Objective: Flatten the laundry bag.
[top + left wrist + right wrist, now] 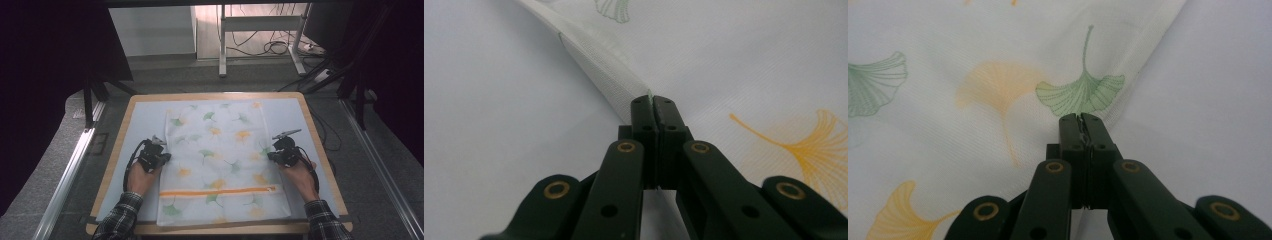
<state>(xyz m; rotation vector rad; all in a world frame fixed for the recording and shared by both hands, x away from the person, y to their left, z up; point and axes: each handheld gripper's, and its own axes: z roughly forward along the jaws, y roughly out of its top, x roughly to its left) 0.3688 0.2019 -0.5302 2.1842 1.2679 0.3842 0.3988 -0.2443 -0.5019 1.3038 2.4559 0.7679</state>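
The left claw (163, 154) pinches the left edge of the leaf-printed cloth (220, 150) on the bench (145, 112); the right claw (272, 155) pinches its right edge, both fully closed

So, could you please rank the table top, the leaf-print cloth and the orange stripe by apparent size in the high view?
1. Table top, largest.
2. Leaf-print cloth, covering its middle.
3. Orange stripe, a thin band across the cloth, smallest.

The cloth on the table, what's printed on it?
The cloth is white with green and yellow-orange ginkgo leaves and one orange stripe; the leaves show best in the right gripper view.
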